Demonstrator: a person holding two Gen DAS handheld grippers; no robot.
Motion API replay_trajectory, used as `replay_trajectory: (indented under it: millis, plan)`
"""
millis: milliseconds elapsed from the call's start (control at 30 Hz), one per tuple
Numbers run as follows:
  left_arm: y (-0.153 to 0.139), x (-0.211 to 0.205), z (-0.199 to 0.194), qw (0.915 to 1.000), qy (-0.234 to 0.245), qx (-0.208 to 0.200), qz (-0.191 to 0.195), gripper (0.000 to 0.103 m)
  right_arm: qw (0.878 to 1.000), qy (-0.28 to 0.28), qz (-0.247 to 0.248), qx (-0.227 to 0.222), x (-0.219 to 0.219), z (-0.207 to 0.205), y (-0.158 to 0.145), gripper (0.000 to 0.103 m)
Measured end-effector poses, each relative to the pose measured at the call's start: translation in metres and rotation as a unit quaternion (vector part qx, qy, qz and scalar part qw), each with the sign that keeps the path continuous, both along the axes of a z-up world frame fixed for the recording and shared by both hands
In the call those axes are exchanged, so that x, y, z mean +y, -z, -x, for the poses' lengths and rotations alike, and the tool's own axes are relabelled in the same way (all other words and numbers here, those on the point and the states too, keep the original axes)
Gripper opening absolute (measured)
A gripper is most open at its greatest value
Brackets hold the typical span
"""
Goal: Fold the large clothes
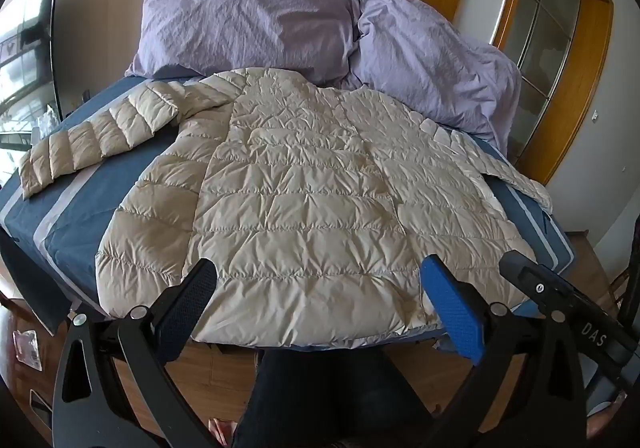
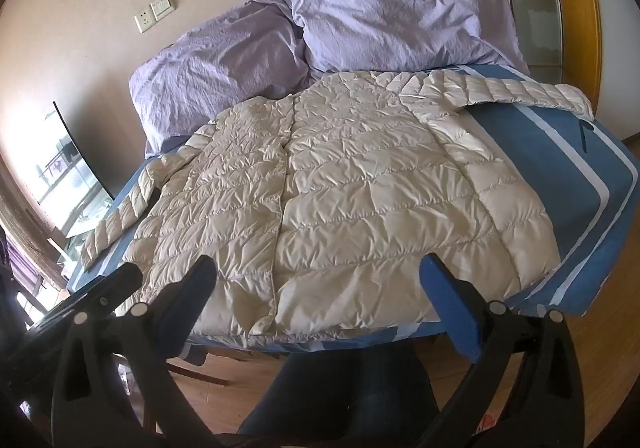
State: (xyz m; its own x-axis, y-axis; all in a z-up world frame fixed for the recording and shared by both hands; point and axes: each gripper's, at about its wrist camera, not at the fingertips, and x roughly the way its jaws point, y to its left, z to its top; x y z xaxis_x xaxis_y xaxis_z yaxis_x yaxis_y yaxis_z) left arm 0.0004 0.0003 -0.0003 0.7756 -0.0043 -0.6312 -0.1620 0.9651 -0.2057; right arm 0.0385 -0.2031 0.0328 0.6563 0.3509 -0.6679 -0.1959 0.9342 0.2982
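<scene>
A cream quilted puffer jacket (image 1: 296, 184) lies spread flat on the blue bed, hem toward me, one sleeve (image 1: 100, 132) stretched out to the left. In the right wrist view the same jacket (image 2: 352, 184) fills the bed's middle, its other sleeve (image 2: 516, 90) reaching right along the far edge. My left gripper (image 1: 320, 280) hovers open over the hem, nothing between its fingers. My right gripper (image 2: 320, 276) is also open above the hem, empty. The right gripper's body (image 1: 568, 300) shows at the lower right of the left wrist view.
Two lilac pillows (image 1: 248, 16) (image 1: 432, 64) lean against the wall at the head of the blue striped bedspread (image 1: 68, 224). A dark screen (image 1: 28, 48) stands left, a wood-framed glass door (image 1: 552, 32) right. A person's dark-trousered legs (image 1: 320, 400) and wood floor lie below.
</scene>
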Motion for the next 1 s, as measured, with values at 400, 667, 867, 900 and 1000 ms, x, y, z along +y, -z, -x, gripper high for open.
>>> replay_trajectory:
  millis: [400, 667, 867, 900, 1000]
  plan:
    - [0.0001, 0.0001, -0.0001, 1.0000, 0.000, -0.002, 0.000, 0.102, 1.000, 0.000, 0.000, 0.001, -0.0005, 0.0000, 0.0002, 0.101]
    - [-0.0001, 0.0000, 0.0002, 1.0000, 0.000, -0.003, 0.000, 0.102, 1.000, 0.000, 0.000, 0.001, -0.0009, 0.0000, 0.0003, 0.101]
    - [-0.0001, 0.0000, 0.0002, 1.0000, 0.000, -0.003, 0.000, 0.102, 1.000, 0.000, 0.000, 0.001, -0.0014, -0.0001, 0.0004, 0.101]
    - [-0.0001, 0.0000, 0.0003, 1.0000, 0.000, -0.003, 0.000, 0.102, 1.000, 0.000, 0.000, 0.001, -0.0015, -0.0002, 0.0004, 0.101]
    - [-0.0002, 0.0001, 0.0002, 1.0000, 0.000, -0.003, 0.000, 0.102, 1.000, 0.000, 0.000, 0.000, -0.0016, -0.0001, 0.0004, 0.101]
